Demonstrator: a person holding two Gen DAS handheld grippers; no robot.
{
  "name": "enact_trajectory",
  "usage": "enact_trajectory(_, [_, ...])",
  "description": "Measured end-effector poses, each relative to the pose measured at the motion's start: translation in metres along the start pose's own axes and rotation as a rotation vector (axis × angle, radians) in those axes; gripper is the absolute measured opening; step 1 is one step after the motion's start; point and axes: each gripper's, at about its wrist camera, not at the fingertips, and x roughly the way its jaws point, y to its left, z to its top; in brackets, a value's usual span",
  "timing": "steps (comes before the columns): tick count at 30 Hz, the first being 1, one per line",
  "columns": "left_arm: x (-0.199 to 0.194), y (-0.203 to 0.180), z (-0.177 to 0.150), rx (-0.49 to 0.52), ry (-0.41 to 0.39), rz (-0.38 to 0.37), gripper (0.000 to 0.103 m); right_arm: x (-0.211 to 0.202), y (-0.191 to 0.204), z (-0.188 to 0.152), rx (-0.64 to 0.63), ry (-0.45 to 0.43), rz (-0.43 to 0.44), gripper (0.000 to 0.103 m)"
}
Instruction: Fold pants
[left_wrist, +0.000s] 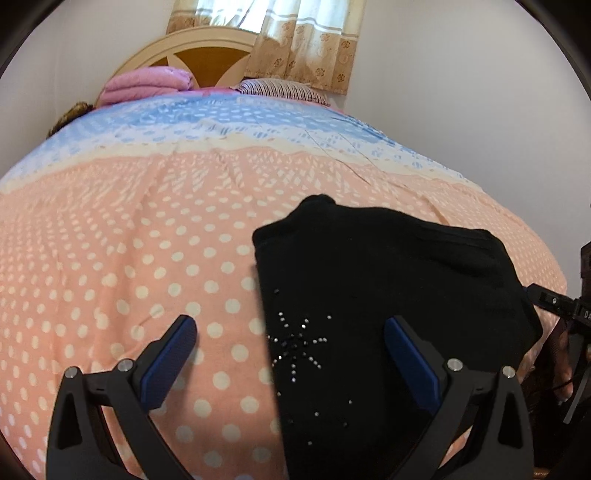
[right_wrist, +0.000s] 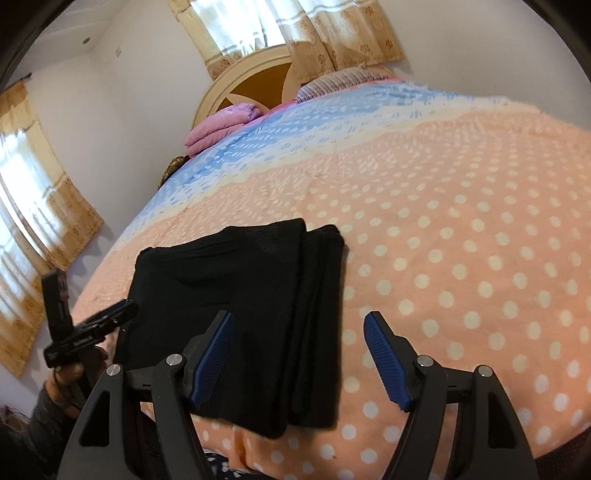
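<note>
The black pants (left_wrist: 388, 288) lie folded into a compact stack on the pink polka-dot bedspread (left_wrist: 129, 258), with a rhinestone star pattern on top. My left gripper (left_wrist: 290, 328) is open and empty, hovering over the stack's left edge. In the right wrist view the pants (right_wrist: 240, 291) show layered folds along their right side. My right gripper (right_wrist: 299, 325) is open and empty above the stack's right edge. The left gripper also shows at the left of the right wrist view (right_wrist: 92, 328).
The bed has a blue patterned band (left_wrist: 221, 122) farther back. A folded pink quilt (left_wrist: 147, 85) and a striped pillow (left_wrist: 280, 90) lie by the wooden headboard (left_wrist: 207, 59). Curtains (left_wrist: 295, 37) hang behind. The bed's left edge (right_wrist: 122, 236) drops to the floor.
</note>
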Motion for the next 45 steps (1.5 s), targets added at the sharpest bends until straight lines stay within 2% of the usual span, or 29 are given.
enact_trajectory(7, [0.013, 0.0, 0.006, -0.024, 0.016, -0.041, 0.103, 0.016, -0.005, 0.005, 0.025, 0.001, 0.021, 0.073])
enact_trajectory(11, [0.018, 0.001, 0.01, -0.018, 0.027, -0.073, 0.103, 0.029, 0.0, 0.007, 0.025, 0.019, 0.067, 0.072])
enact_trajectory(14, [0.019, -0.001, 0.012, -0.009, 0.033, -0.096, 0.103, 0.034, 0.001, 0.007, 0.028, 0.023, 0.064, 0.062])
enact_trajectory(15, [0.018, -0.001, 0.012, -0.006, 0.031, -0.102, 0.102, 0.034, 0.0, 0.007, 0.033, 0.026, 0.068, 0.053])
enact_trajectory(16, [0.018, -0.001, 0.012, -0.005, 0.029, -0.112, 0.095, 0.033, -0.002, 0.007, 0.041, 0.029, 0.083, 0.043])
enact_trajectory(19, [0.016, -0.001, 0.014, -0.008, 0.019, -0.168, 0.07, 0.026, -0.004, 0.006, 0.066, 0.018, 0.118, 0.033])
enact_trajectory(21, [0.014, -0.002, 0.013, -0.018, 0.015, -0.184, 0.06, 0.02, 0.003, 0.005, 0.039, 0.003, 0.107, 0.03])
enact_trajectory(23, [0.011, -0.002, 0.012, -0.021, 0.009, -0.194, 0.041, 0.013, 0.011, 0.005, 0.008, -0.013, 0.102, 0.029])
enact_trajectory(24, [0.01, -0.001, 0.013, -0.024, 0.004, -0.195, 0.036, 0.01, 0.015, 0.005, 0.0, -0.02, 0.106, 0.028])
enact_trajectory(25, [0.007, -0.001, 0.013, -0.029, -0.003, -0.202, 0.023, 0.004, 0.02, 0.006, -0.008, -0.03, 0.116, 0.028])
enact_trajectory(26, [0.004, 0.001, 0.014, -0.033, -0.01, -0.21, 0.016, 0.001, 0.024, 0.007, -0.015, -0.036, 0.119, 0.028])
enact_trajectory(31, [-0.014, 0.006, 0.018, -0.06, -0.05, -0.235, 0.013, -0.019, 0.054, 0.018, -0.089, -0.066, 0.135, 0.027])
enact_trajectory(35, [-0.035, 0.016, 0.023, -0.07, -0.095, -0.249, 0.013, -0.017, 0.076, 0.034, -0.137, -0.06, 0.148, 0.027])
enact_trajectory(40, [-0.066, 0.052, 0.027, -0.105, -0.16, -0.201, 0.013, 0.02, 0.115, 0.059, -0.213, -0.006, 0.177, 0.027])
enact_trajectory(45, [-0.099, 0.101, 0.024, -0.167, -0.214, -0.1, 0.013, 0.071, 0.163, 0.078, -0.266, 0.057, 0.25, 0.027])
